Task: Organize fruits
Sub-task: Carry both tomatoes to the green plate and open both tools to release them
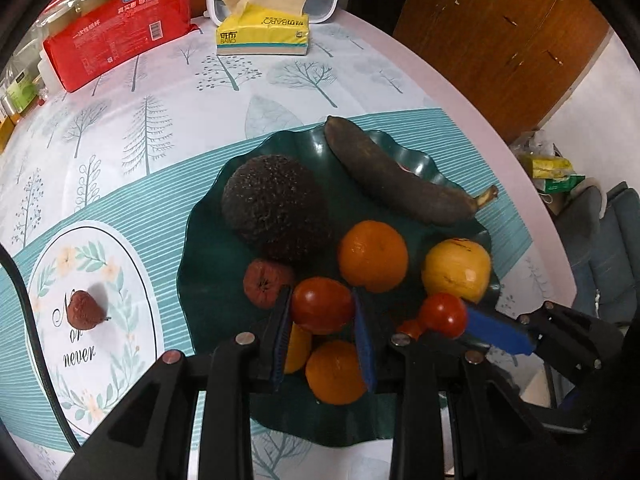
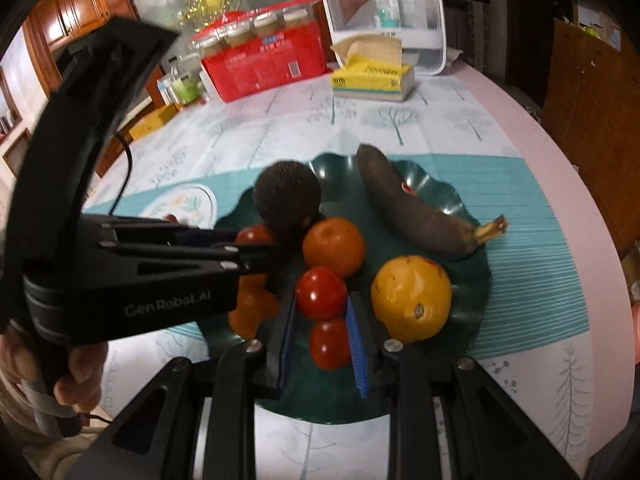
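Your left gripper (image 1: 322, 312) is clamped on a tomato (image 1: 322, 305) over the green plate (image 1: 204, 248), low centre of the left view; it hides parts of two oranges beneath. Your right gripper (image 2: 320, 316) holds a second tomato (image 2: 321, 293), with a third (image 2: 330, 344) just below between the fingers. In the right view, your left gripper blocks the plate's left side. A shrivelled fruit (image 1: 83, 310), kind unclear, lies off the plate at lower left.
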{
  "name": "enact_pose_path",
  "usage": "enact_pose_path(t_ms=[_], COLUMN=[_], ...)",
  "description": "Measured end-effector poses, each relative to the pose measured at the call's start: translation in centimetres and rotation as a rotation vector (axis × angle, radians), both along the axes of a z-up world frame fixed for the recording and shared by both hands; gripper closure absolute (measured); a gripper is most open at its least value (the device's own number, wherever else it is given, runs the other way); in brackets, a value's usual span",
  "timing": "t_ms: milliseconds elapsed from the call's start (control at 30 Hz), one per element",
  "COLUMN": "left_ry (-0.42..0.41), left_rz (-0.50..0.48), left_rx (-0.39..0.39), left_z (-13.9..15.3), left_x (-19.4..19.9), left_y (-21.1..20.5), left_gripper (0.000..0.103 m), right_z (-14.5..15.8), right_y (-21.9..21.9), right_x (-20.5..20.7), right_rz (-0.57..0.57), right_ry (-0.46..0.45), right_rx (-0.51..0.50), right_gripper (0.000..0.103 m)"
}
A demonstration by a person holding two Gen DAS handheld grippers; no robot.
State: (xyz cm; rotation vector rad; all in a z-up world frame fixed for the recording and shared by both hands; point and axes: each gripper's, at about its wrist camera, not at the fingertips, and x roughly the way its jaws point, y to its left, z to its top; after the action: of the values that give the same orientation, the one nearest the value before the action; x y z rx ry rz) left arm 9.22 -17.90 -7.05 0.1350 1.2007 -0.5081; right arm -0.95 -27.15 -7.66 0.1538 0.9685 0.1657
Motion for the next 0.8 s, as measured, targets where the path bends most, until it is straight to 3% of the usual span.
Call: enact_pose_path(t_ms=[200, 233, 267, 333, 467, 667, 800], left_ry=[-0.012, -0.017, -0.022, -0.048, -0.067, -0.037, -0.059], left_rz=[-0.008, -0.01, -0.008, 0.0, 0.001, 0.022, 0.03], left_rx=[0.03, 0.047, 0.068, 0.092, 0.089, 0.089, 0.097], left_z=[-0.4, -0.4, -0.4, -0.1, 0.3, -0.3, 0.1], left_x=[0.2, 0.1, 0.0, -0.3, -0.5, -0.6, -1.2], left_y=[-0.1, -0.2, -0.2, -0.1, 0.3, 1.1, 1.5], left_gripper=[0.072, 0.058, 0.035, 0.021, 0.021, 0.021, 0.021], right_z=[-1.3, -1.5, -1.5, -1.7, -1.6, -1.6, -1.5], right_y=[0.3, 0.4, 0.5, 0.6, 1.0, 1.4, 1.5], right_x=[1.0, 1.1, 1.2, 1.4, 1.3, 1.3, 1.2], right_rz=[0.007, 0.005, 0.004, 0.008, 0.016, 0.012, 0.01], right_ry=[0.03, 0.035, 0.043, 0.06, 0.053, 0.06, 0.062], right_rx=[-0.004, -0.012, -0.014, -0.007, -0.016, -0.028, -0.031], right_gripper=[0.077, 0.077, 0.077, 0.074, 0.067, 0.067, 0.067])
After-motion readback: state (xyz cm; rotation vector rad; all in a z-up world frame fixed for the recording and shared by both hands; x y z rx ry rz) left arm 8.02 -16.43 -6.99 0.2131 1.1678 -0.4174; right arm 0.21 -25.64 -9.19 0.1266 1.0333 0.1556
